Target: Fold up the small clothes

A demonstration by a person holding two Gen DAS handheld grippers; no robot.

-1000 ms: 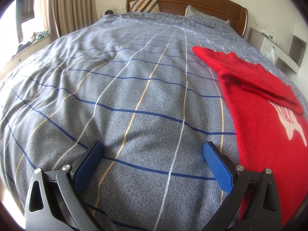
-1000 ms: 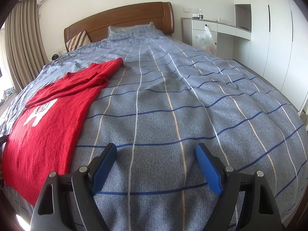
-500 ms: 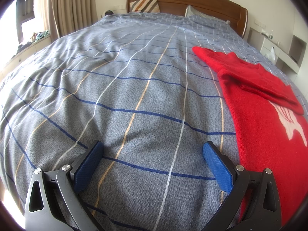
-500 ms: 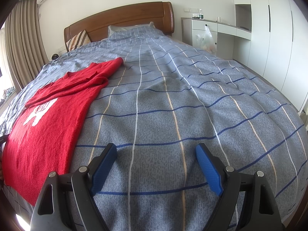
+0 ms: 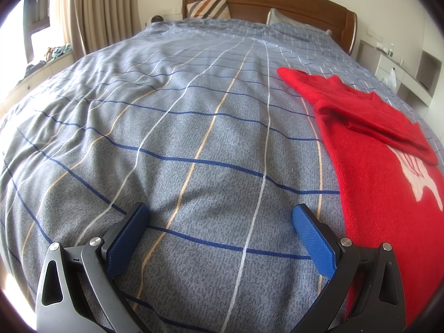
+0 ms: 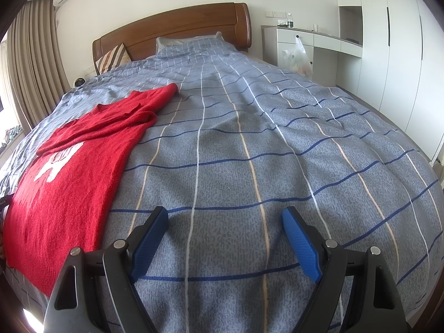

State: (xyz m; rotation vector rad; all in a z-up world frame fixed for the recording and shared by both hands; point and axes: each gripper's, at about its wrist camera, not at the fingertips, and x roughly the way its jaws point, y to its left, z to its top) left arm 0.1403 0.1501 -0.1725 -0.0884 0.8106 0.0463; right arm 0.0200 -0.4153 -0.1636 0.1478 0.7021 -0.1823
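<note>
A red knitted sweater (image 5: 371,172) with a white motif lies flat on the grey-blue checked bedspread (image 5: 194,127), one sleeve folded across its chest. It is at the right in the left wrist view and at the left in the right wrist view (image 6: 72,177). My left gripper (image 5: 219,216) is open and empty, low over the bedspread just left of the sweater's edge. My right gripper (image 6: 224,219) is open and empty, low over the bedspread just right of the sweater's edge.
A wooden headboard (image 6: 177,27) and pillows (image 5: 208,8) are at the far end of the bed. Curtains (image 5: 94,8) and a window sill are to the left. A white desk (image 6: 313,41) with a hanging plastic bag (image 6: 298,58) and wardrobes (image 6: 388,41) stand to the right.
</note>
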